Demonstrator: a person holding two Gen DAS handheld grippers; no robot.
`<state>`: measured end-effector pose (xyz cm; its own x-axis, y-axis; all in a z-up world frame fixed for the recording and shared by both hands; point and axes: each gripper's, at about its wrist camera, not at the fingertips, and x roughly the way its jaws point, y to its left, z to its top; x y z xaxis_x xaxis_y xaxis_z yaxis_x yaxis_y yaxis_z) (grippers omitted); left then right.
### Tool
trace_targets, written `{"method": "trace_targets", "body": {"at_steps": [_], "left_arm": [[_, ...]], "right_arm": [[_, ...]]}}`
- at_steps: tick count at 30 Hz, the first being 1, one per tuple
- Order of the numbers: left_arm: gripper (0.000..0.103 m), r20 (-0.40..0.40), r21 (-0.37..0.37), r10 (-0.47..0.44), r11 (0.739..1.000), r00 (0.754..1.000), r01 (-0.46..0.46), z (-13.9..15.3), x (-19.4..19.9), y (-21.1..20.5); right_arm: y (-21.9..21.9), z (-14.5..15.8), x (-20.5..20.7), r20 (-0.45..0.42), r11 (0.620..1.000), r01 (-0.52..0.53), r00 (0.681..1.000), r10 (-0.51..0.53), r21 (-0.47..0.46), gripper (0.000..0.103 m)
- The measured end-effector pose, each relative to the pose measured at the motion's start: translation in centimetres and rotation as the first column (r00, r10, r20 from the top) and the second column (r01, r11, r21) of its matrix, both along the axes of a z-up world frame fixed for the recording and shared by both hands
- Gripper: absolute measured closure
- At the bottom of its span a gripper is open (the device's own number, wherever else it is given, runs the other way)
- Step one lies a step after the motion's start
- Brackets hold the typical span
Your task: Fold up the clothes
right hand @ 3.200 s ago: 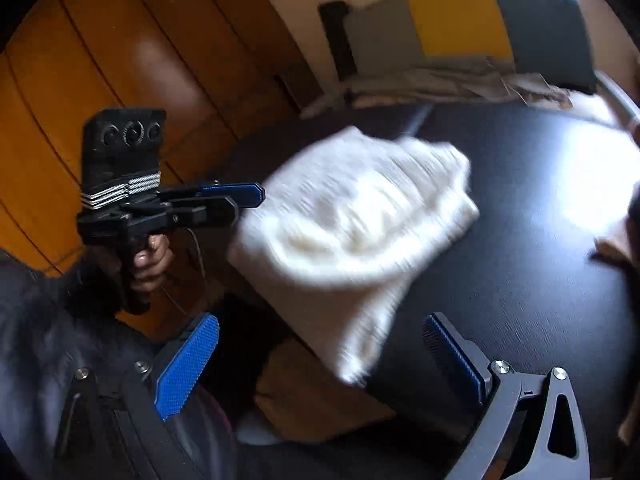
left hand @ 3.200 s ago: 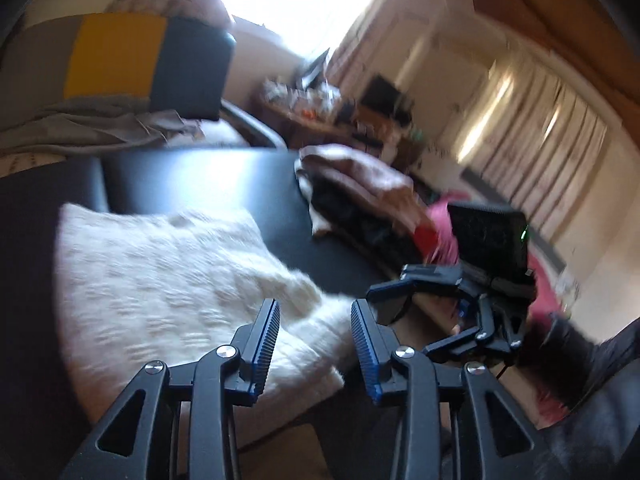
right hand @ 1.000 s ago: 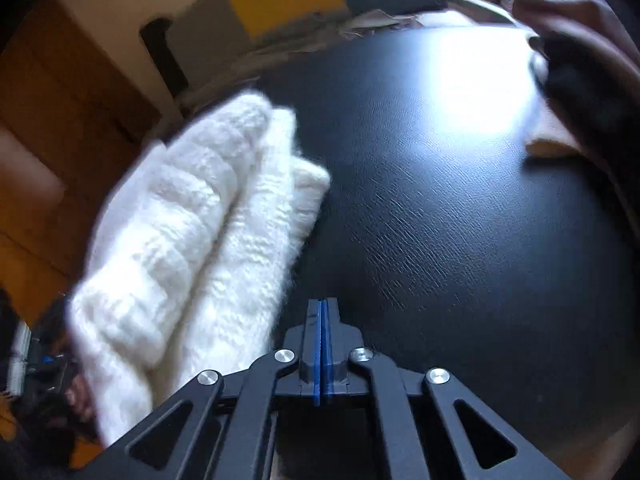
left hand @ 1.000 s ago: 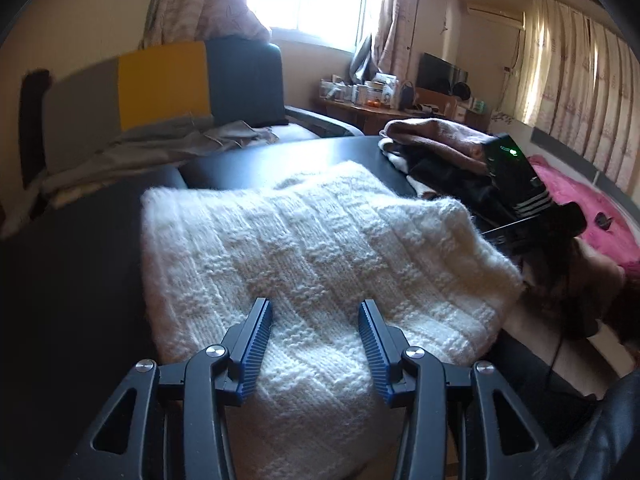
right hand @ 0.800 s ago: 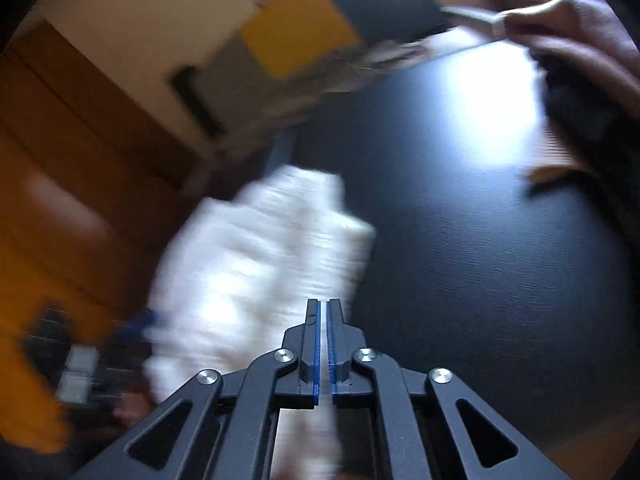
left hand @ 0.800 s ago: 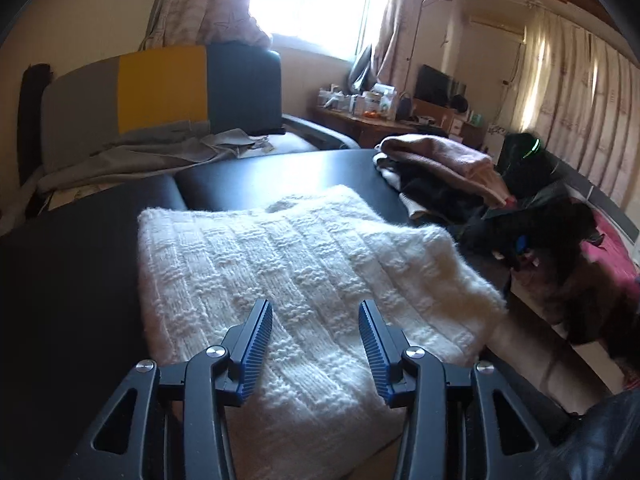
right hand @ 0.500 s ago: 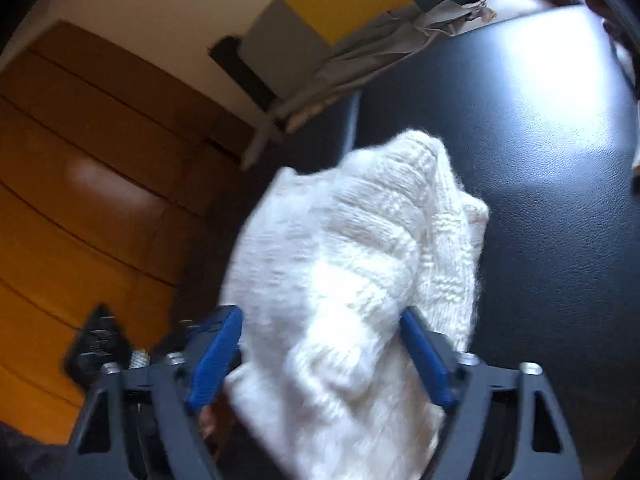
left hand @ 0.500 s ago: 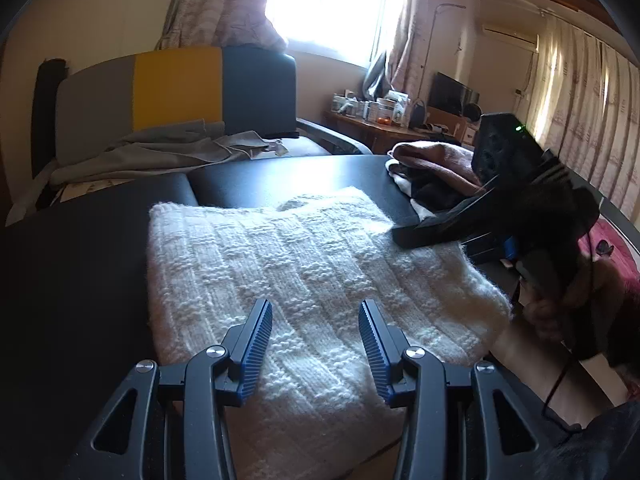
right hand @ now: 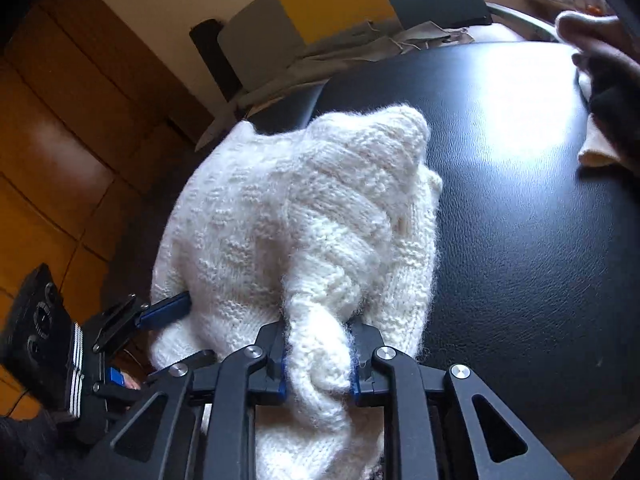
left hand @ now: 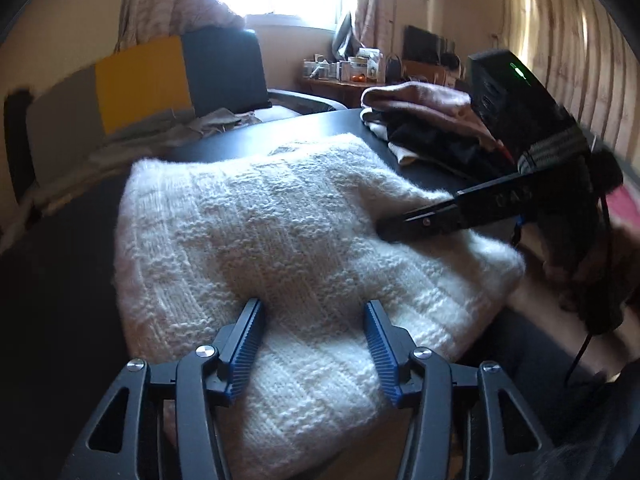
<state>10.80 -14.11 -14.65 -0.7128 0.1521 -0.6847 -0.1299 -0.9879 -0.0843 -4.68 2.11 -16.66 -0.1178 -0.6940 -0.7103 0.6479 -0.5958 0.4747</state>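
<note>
A white knitted sweater [left hand: 280,232] lies folded in a thick pad on the black table [right hand: 520,200], its near edge hanging over the table's front. My left gripper [left hand: 314,320] hovers open over that near edge, with the knit between and under its blue pads. My right gripper [right hand: 316,356] is shut on a bunched fold at the sweater's right edge. In the left wrist view one finger of the right gripper [left hand: 396,230] lies across the top of the sweater. The right wrist view shows the left gripper [right hand: 172,320] at the sweater's left side.
A pile of brown and black clothes [left hand: 424,120] sits at the table's far right. Behind the table stands a chair [left hand: 140,76] with a grey, yellow and dark blue back and grey cloth [left hand: 180,128] on it. Wooden panelling [right hand: 60,140] lies to the left.
My right gripper, shut and empty a second ago, opened wide around the sweater's edge and has now closed on a fold of it. My left gripper stayed open over the near edge.
</note>
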Motion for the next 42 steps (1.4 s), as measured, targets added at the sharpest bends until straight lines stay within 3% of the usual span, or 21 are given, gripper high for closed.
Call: {"method": "trace_targets", "body": {"at_steps": [3, 4, 5, 9, 12, 16, 19, 23, 28, 33, 35, 39, 42], "left_arm": [[0.052, -0.007, 0.025, 0.02, 0.999, 1.0, -0.02, 0.6, 0.2, -0.2], [0.052, -0.013, 0.032, 0.025, 0.999, 1.0, -0.025, 1.0, 0.3, -0.4], [0.051, -0.018, 0.054, 0.033, 0.998, 0.999, -0.032, 1.4, 0.3, -0.8], [0.051, -0.04, 0.158, 0.086, 0.984, 0.996, -0.078, 3.2, 0.7, -2.9], [0.051, -0.063, 0.17, 0.14, 0.977, 0.988, -0.127, 4.3, 0.9, -4.5], [0.051, -0.077, 0.074, 0.201, 0.978, 0.977, -0.196, 5.3, -0.2, -6.6], [0.051, -0.053, 0.009, 0.222, 0.975, 0.974, -0.222, 5.3, -3.0, -7.7], [0.051, -0.022, -0.078, 0.252, 0.964, 0.967, -0.253, 5.4, -6.7, -9.1], [0.051, 0.021, -0.163, 0.224, 0.962, 0.974, -0.217, 4.4, -10.5, -8.7], [0.051, 0.06, -0.177, 0.171, 0.971, 0.983, -0.159, 3.9, -12.2, -8.3], [0.051, 0.14, -0.152, 0.17, 0.977, 0.975, -0.148, 2.8, -13.3, -9.1], [0.048, 0.31, -0.092, 0.181, 0.983, 0.933, -0.16, -0.5, -15.7, -11.0], [0.04, 0.329, -0.033, 0.214, 0.976, 0.92, -0.216, -2.0, -16.6, -12.0]], "right_arm": [[1.1, 2.0, 0.0, -0.027, 1.0, 0.014, 1.0, -0.014, 0.012, 0.058], [1.3, 2.9, 0.1, -0.079, 0.999, 0.024, 0.997, -0.022, 0.03, 0.045], [1.4, 3.9, 0.3, -0.132, 0.998, 0.034, 0.991, -0.028, 0.046, 0.042], [-0.9, 7.5, 2.1, -0.299, 0.999, -0.029, 0.953, 0.04, 0.039, 0.042], [-5.7, 7.7, 3.0, -0.366, 0.992, -0.11, 0.922, 0.127, 0.068, 0.04], [-8.9, 5.2, 3.3, -0.366, 0.98, -0.128, 0.913, 0.177, 0.154, 0.039], [-8.3, 2.6, 4.0, -0.39, 0.976, -0.125, 0.902, 0.186, 0.177, 0.033], [-7.2, 0.0, 6.5, -0.561, 0.97, -0.144, 0.795, 0.23, 0.194, 0.033], [-5.8, -1.0, 6.0, -0.597, 0.978, -0.168, 0.774, 0.21, 0.126, 0.032], [-4.9, -1.0, 5.6, -0.597, 0.978, -0.19, 0.777, 0.203, 0.086, 0.029], [-4.6, -1.0, 5.3, -0.594, 0.978, -0.195, 0.78, 0.199, 0.073, 0.029], [-6.2, -1.3, 5.2, -0.592, 0.979, -0.196, 0.783, 0.19, 0.055, 0.028], [-6.2, -1.2, 5.0, -0.587, 0.98, -0.193, 0.79, 0.179, 0.04, 0.028]]}}
